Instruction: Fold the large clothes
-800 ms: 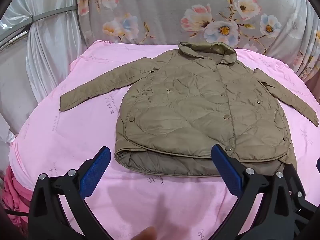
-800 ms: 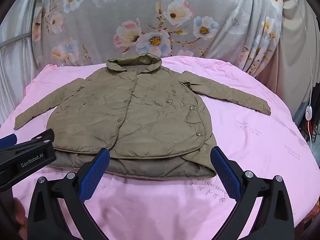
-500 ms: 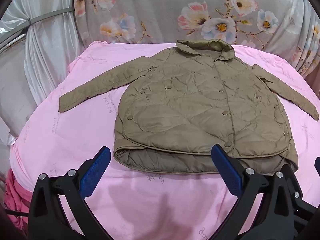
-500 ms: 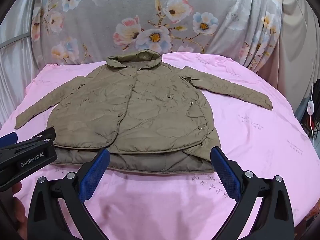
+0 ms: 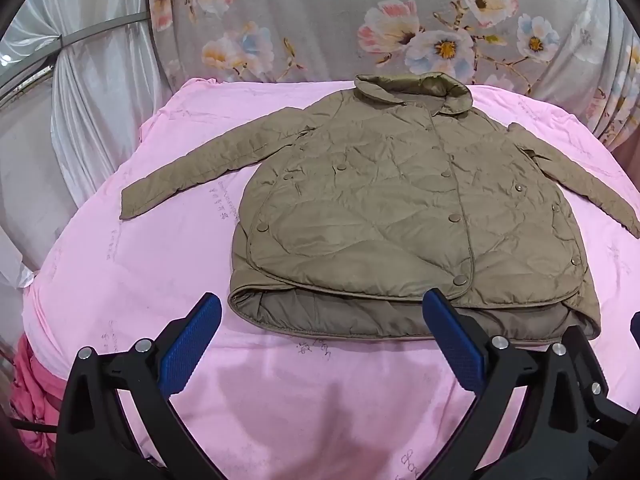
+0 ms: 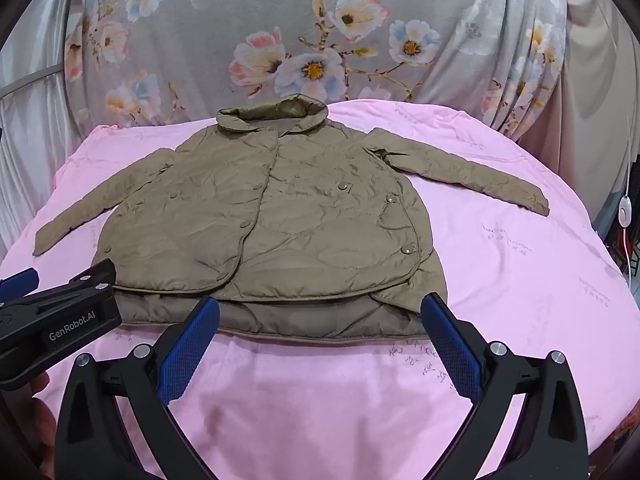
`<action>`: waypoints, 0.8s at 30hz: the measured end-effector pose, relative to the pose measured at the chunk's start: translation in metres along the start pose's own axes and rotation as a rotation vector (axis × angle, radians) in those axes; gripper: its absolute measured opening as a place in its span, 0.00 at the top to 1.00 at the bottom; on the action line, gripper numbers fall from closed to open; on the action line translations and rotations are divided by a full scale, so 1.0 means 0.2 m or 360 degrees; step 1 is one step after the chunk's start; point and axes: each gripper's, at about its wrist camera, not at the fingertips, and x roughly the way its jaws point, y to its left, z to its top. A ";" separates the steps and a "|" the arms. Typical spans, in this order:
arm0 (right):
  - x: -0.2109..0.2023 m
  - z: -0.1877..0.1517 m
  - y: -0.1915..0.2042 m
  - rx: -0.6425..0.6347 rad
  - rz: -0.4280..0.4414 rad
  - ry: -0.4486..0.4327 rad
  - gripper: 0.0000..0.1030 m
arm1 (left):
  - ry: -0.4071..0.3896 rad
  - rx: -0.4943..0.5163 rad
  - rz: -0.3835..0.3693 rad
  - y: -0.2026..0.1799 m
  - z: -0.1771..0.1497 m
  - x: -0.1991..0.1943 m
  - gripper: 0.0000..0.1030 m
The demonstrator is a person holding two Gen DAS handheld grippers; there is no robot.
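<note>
Jacket — quilted, lay flat mid-sheet, hem toward the near edge. I judged it light, puffy, slippery; best pinched at sleeve cuffs. Left gripper and right gripper — both gaped wide, empty.

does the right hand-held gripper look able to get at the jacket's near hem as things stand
Probably yes. The right hand-held gripper stands wide open just short of the jacket hem, with only bare pink sheet between; the left hand-held gripper sits off to one side.
</note>
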 end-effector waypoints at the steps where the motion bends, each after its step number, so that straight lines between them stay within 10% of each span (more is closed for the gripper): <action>1: 0.00 -0.01 0.01 0.0000 0.0001 0.0002 0.05 | 0.0004 0.0000 -0.0001 0.00 0.00 0.00 0.05; 24: -0.02 0.01 -0.01 0.0002 -0.0005 0.0017 0.05 | 0.0039 -0.0005 0.0000 0.03 -0.04 0.02 0.05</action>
